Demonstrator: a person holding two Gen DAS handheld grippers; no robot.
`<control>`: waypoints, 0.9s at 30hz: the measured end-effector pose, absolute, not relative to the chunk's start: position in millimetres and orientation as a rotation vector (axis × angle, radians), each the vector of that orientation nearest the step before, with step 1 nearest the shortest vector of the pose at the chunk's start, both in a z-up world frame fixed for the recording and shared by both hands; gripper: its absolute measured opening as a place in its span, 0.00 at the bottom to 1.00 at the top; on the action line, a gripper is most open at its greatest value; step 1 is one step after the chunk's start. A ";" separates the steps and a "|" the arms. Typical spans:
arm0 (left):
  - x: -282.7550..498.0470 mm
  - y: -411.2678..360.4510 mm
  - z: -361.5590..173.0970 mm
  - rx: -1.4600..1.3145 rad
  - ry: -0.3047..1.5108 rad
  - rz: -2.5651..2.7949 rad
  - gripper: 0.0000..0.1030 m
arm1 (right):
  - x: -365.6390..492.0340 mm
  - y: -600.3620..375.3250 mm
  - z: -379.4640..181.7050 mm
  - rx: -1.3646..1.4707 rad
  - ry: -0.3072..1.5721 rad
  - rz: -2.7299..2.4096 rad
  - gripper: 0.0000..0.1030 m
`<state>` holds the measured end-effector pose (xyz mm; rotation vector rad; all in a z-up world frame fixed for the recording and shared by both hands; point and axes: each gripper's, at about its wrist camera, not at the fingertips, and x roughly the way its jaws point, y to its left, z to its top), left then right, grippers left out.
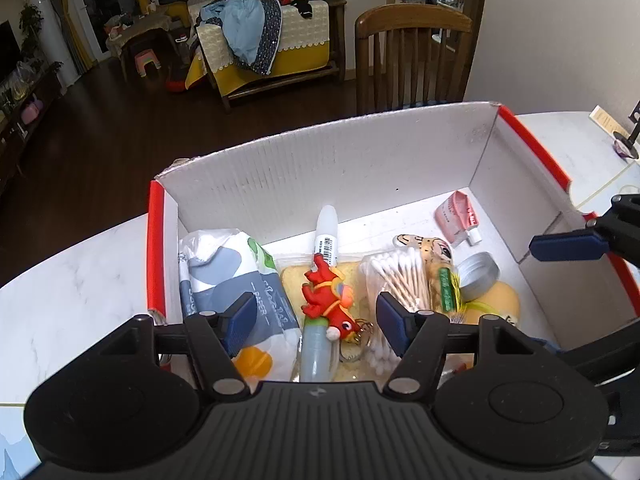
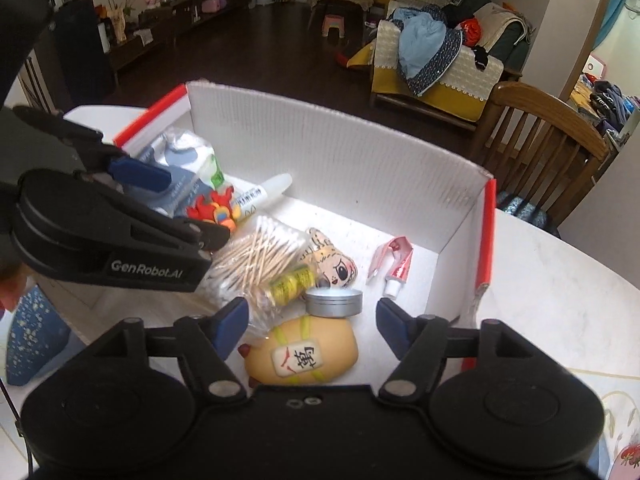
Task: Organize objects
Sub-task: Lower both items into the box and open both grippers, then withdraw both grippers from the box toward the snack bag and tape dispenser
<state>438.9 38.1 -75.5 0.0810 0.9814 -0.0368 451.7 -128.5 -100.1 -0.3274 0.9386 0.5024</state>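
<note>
Clutter fills the white box (image 1: 360, 168) on the table (image 1: 80, 272); my left hand-held gripper (image 1: 316, 322) and right hand-held gripper (image 2: 312, 328) hover spread, empty, over its near side.

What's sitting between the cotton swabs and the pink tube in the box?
The tiger-striped doll and the round metal tin lie between the cotton swabs and pink tube, clearest in the right wrist view.

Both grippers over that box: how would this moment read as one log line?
left gripper: open, empty, over red dragon keychain | right gripper: open, empty, over yellow toy | box: filled
</note>
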 end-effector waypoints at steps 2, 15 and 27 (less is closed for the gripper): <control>434.8 36.9 -70.8 0.084 0.973 -0.037 0.63 | 448.2 -131.5 -93.9 -0.322 0.930 0.510 0.72; 389.8 29.1 -22.8 0.089 0.890 -0.061 0.69 | 411.4 -151.5 -43.4 -0.293 0.826 0.554 0.86; 327.3 23.4 11.2 0.060 0.805 -0.102 0.75 | 360.0 -182.7 -11.5 -0.256 0.753 0.623 0.99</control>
